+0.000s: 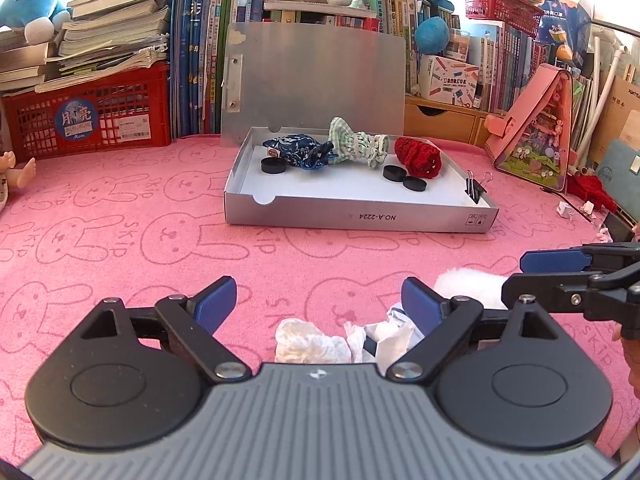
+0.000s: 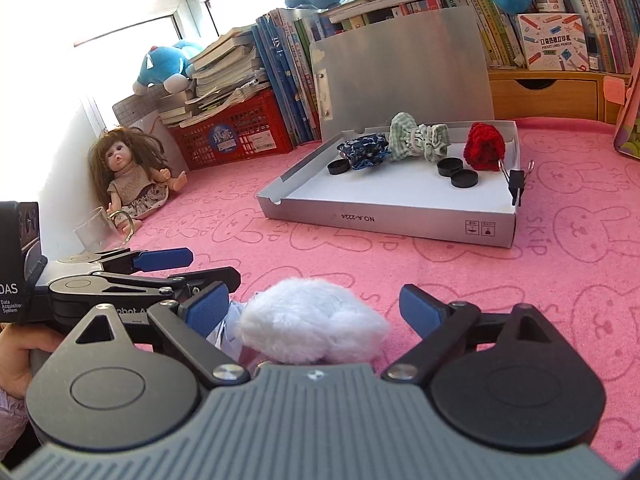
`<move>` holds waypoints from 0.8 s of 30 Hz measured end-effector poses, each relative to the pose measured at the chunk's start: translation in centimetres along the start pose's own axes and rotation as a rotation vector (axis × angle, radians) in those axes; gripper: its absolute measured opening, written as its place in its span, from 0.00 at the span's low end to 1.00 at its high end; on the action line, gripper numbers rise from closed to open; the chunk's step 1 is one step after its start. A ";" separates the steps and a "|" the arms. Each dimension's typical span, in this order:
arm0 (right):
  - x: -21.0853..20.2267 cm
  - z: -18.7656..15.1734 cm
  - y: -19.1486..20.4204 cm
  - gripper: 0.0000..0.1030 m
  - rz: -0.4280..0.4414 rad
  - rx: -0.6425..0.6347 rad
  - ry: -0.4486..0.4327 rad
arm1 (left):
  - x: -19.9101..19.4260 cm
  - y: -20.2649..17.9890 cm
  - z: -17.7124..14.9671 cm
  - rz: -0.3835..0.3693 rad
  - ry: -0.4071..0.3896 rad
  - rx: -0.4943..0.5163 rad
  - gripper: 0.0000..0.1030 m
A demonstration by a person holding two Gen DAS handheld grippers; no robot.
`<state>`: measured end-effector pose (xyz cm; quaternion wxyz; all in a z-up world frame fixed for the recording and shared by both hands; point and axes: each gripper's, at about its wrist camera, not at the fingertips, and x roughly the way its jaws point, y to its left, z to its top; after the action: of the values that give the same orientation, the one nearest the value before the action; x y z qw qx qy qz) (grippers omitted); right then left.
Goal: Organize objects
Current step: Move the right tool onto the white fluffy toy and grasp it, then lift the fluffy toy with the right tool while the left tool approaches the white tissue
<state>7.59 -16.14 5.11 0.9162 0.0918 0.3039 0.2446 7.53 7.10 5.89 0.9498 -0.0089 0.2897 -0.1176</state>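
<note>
Books, plush toys and a red plastic crate (image 1: 86, 118) crowd the back of a pink rabbit-print surface (image 1: 132, 240), where a shallow silver cardboard box (image 1: 360, 216) stands open well ahead of both tools. Inside it lie a dark blue patterned fabric bundle (image 1: 298, 153), a green checked one (image 1: 356, 144), a red crocheted piece (image 1: 418, 158), three black round caps and a black binder clip (image 1: 474, 190). The left tool (image 1: 316, 304) stands wide open, gripping nothing, over crumpled white paper (image 1: 308, 342) just below its fingers. The right tool (image 2: 314, 310) is equally wide, a fluffy white ball (image 2: 314, 328) lying loose between its fingers. Both items look feather-light and soft; a gentle pinch across the middle should serve, though the fluff may slip.
</note>
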 end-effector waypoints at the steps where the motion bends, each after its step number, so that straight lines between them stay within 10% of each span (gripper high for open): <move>1: 0.2 -0.1 0.1 0.94 -0.006 -0.003 0.003 | -0.2 0.1 -0.2 0.002 -0.001 -0.002 0.90; 24: 2.0 -0.8 -0.2 0.69 -0.044 0.050 0.009 | 0.0 1.2 -3.4 0.024 0.039 -0.034 0.91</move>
<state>8.59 -15.26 3.32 0.9174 0.1069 0.3159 0.2174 5.95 8.38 2.97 0.9451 -0.0191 0.3101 -0.1016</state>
